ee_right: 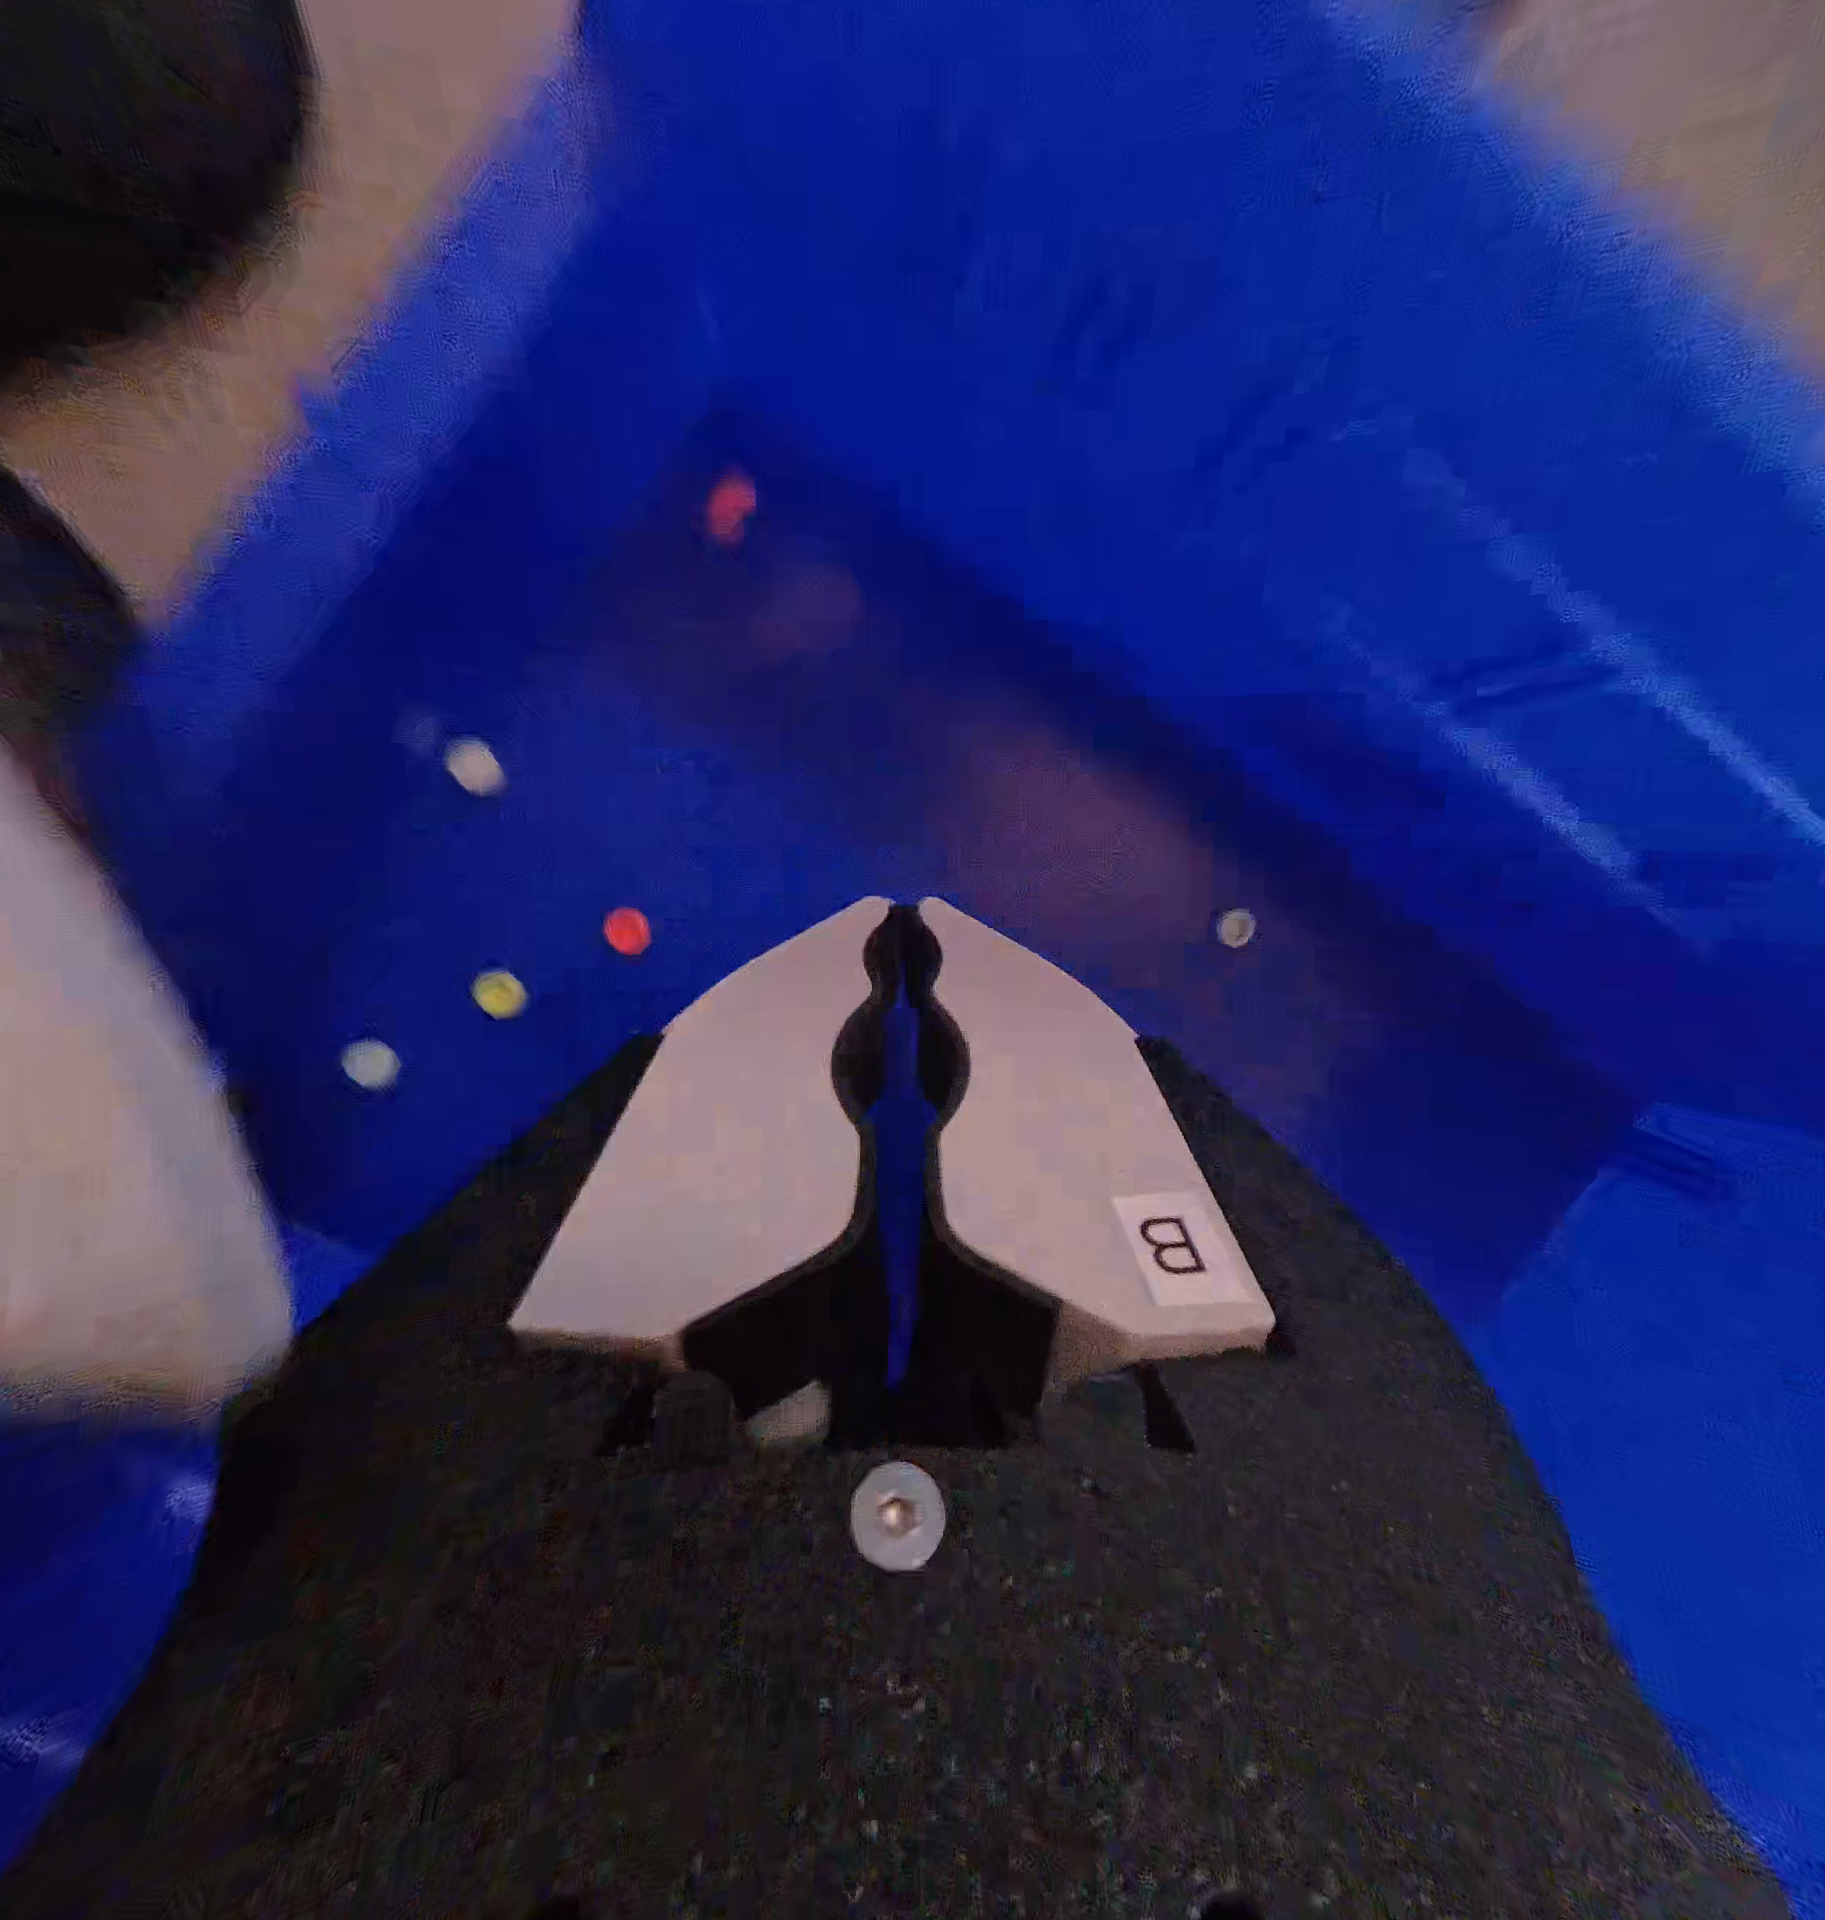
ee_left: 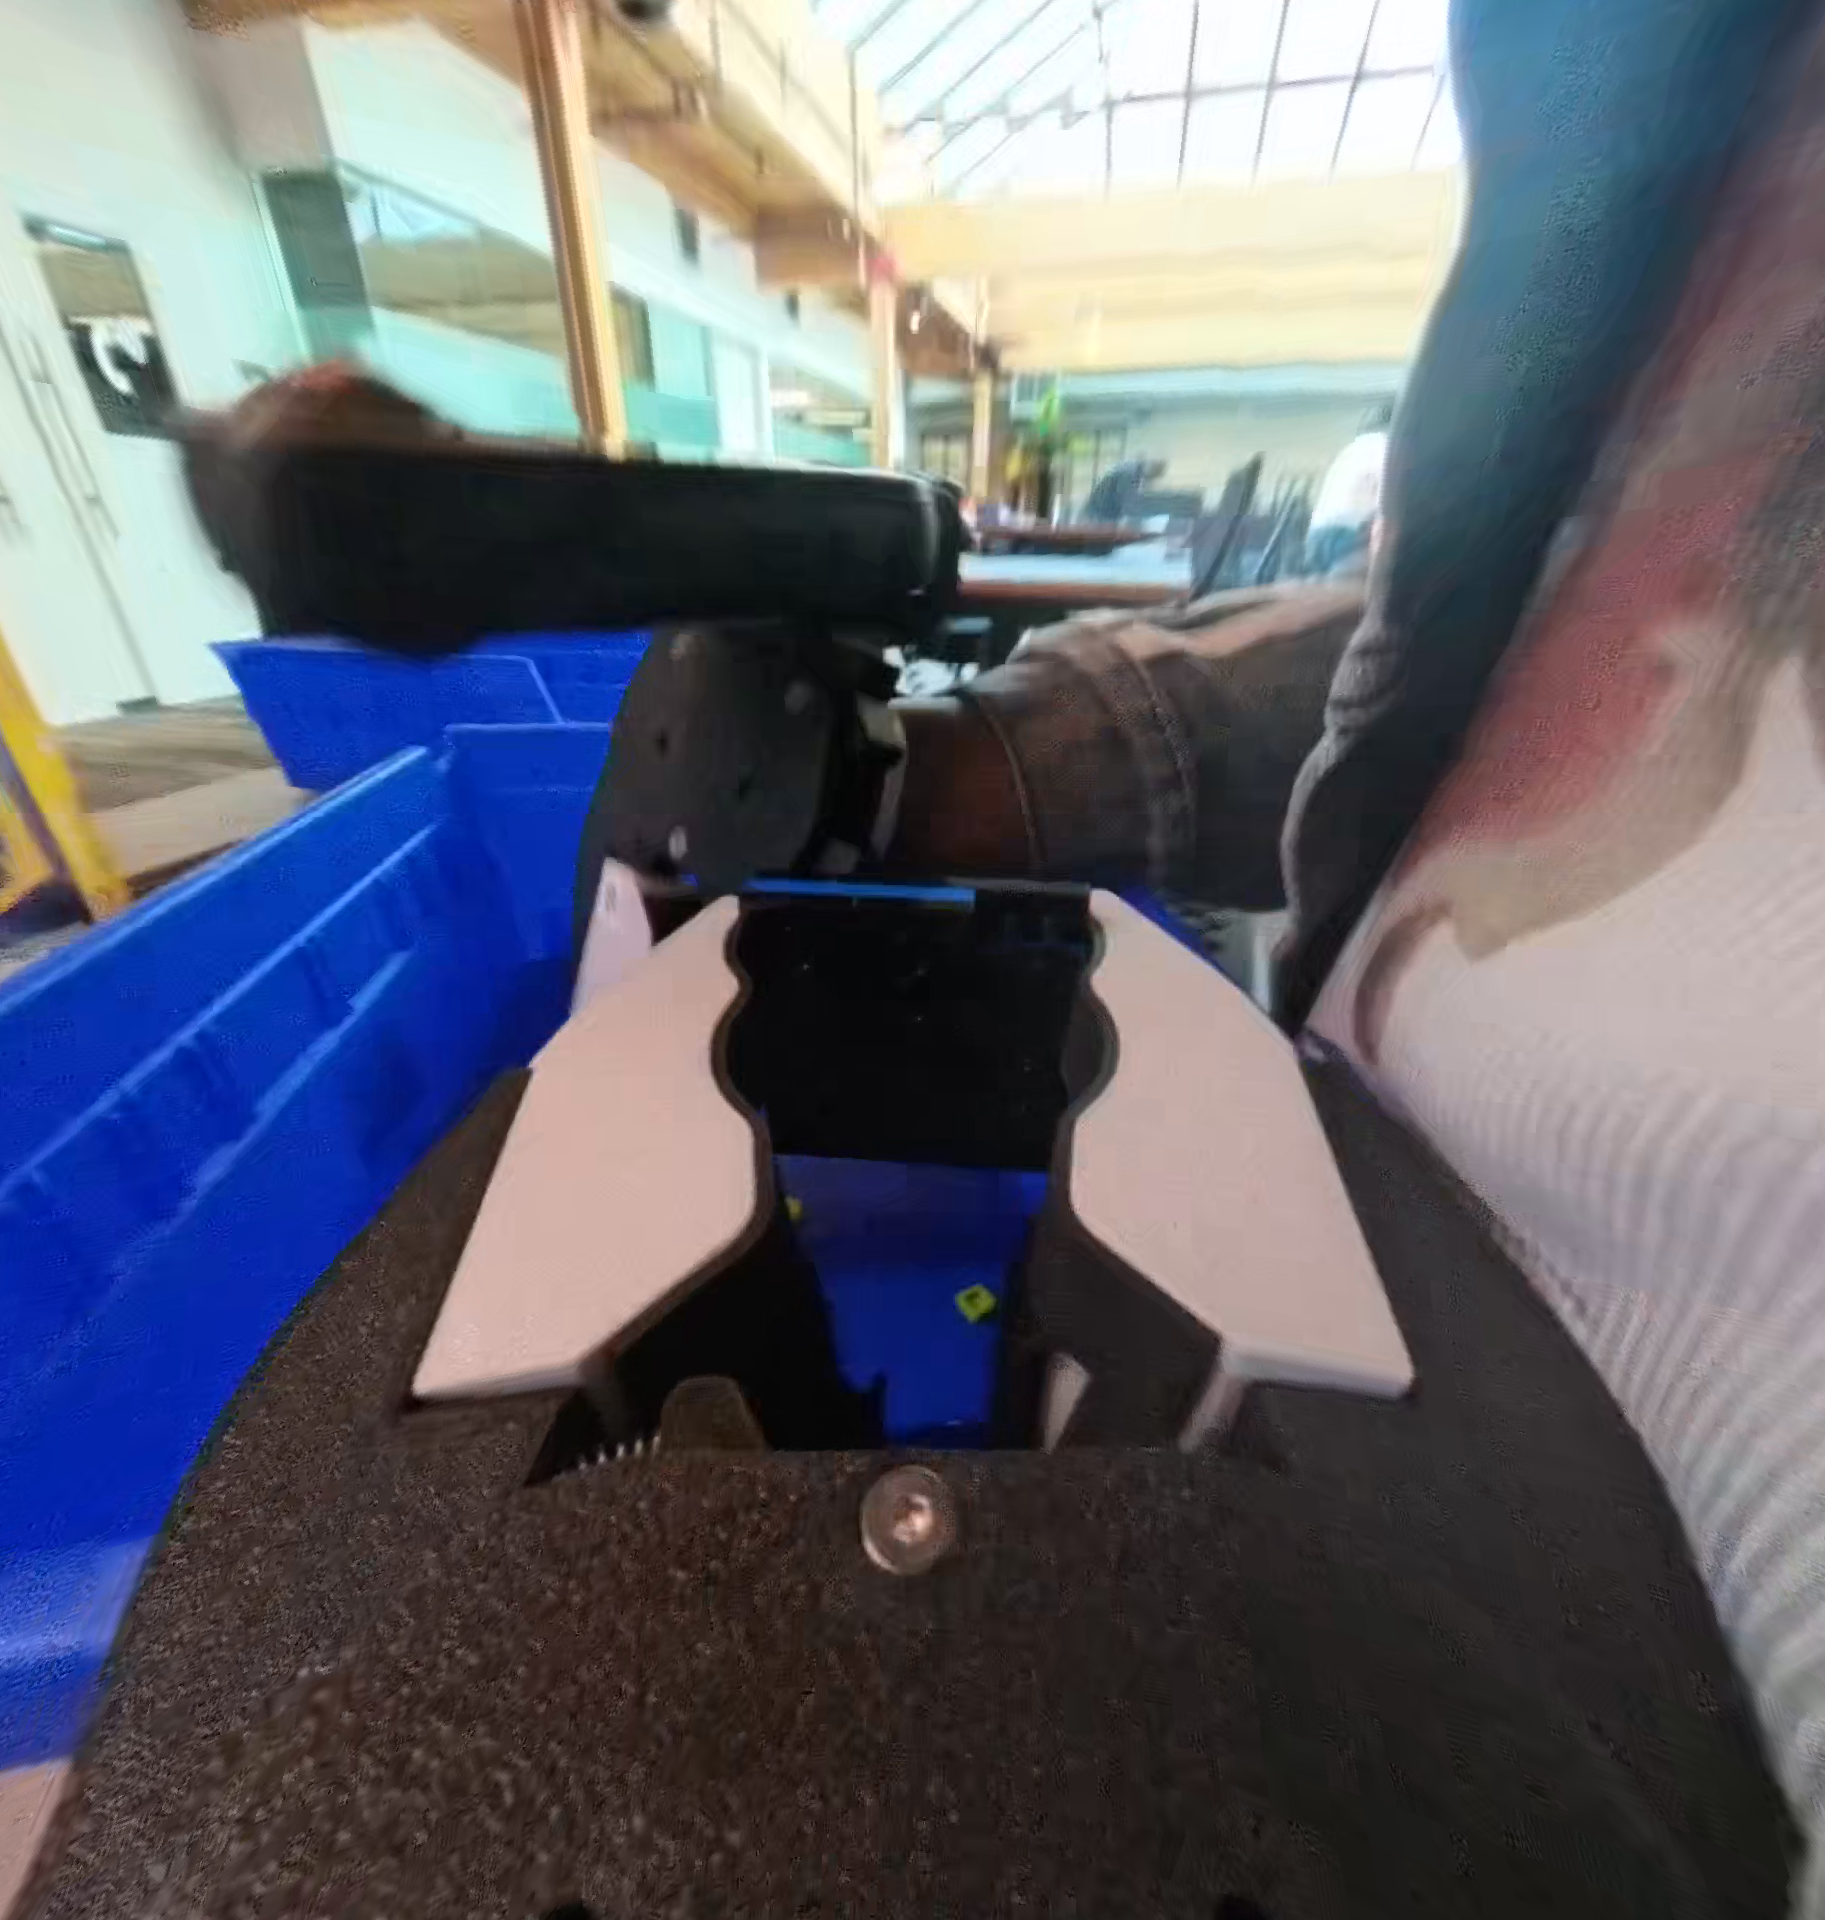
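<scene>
My left gripper has its grey fingers spread wide and closed on a flat black block with a blue top edge, held above a blue bin. The right gripper's black body shows just beyond it, held by a hand in a brown sleeve. In the right wrist view, my right gripper is shut with nothing visible between its tips. It points down into a blue bin. Small beads lie on the bin floor: a red bead, a yellow one and a white one to its left.
More beads lie in the bin: white, red, and pale to the right. Another blue bin stands behind. A person's torso fills the right side. A black blurred object crosses above the bins.
</scene>
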`<state>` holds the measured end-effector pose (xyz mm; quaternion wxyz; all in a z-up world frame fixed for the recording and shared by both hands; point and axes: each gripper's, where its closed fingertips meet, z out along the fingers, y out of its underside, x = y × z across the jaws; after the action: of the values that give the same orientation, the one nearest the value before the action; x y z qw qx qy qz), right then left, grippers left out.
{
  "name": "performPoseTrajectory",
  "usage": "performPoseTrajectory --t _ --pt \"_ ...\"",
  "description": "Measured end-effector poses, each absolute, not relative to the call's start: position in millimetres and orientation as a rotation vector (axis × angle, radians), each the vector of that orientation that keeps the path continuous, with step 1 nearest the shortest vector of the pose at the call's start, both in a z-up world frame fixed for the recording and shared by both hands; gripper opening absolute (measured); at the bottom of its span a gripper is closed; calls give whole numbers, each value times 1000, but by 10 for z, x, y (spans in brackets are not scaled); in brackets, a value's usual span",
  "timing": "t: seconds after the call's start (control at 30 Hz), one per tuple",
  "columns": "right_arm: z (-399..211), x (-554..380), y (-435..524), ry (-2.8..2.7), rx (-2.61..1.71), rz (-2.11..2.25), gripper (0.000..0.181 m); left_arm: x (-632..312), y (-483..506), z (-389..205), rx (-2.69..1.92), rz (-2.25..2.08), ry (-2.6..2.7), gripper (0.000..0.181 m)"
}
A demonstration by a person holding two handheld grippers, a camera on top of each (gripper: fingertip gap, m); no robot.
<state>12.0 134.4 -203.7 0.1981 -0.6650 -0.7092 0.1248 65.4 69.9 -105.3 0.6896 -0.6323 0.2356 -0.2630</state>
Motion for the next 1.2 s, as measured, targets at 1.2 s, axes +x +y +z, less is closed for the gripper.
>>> performPoseTrajectory --t 1.2 --pt "-1315 -79 636 -1889 -1870 1436 13 106 851 -1089 -1424 -541 240 54"
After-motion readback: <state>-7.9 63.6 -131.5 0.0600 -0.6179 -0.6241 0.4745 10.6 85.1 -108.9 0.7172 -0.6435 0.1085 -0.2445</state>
